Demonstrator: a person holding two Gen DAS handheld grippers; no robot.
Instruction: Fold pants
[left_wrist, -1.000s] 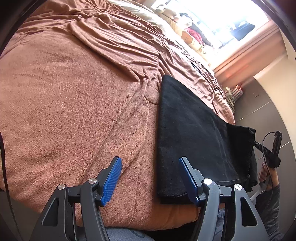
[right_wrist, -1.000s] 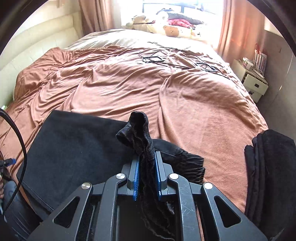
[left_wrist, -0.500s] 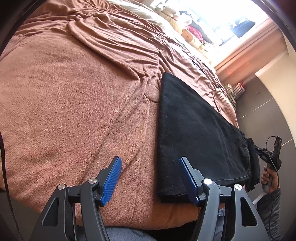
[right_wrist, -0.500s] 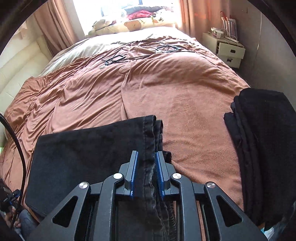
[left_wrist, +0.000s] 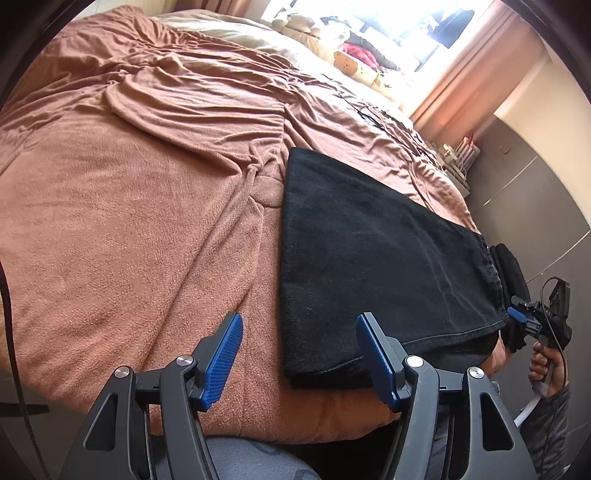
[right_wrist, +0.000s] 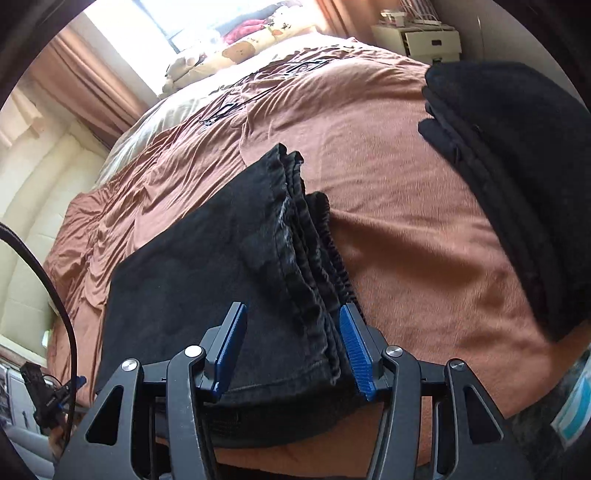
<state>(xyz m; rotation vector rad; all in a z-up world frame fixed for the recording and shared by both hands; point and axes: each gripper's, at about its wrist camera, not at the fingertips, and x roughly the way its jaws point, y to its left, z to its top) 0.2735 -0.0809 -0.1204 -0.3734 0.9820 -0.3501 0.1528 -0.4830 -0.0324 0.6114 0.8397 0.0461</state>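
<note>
From the left wrist camera, the left gripper (left_wrist: 299, 356) hangs over the near edge of the bed with its blue jaws wide apart and nothing between them. The black pants (left_wrist: 373, 258) lie folded flat on the brown blanket (left_wrist: 129, 221), just past the right-side jaw. Far to the right, a hand (left_wrist: 546, 363) holds the right gripper (left_wrist: 522, 319) at the end of the pants. From the right wrist camera, the right gripper (right_wrist: 291, 347) is letting go, its jaws opening. The bunched edge of the pants (right_wrist: 229, 258) lies between them, but the pads do not squeeze it. A pile of dark folded clothes (right_wrist: 517, 177) sits apart on the right.
</note>
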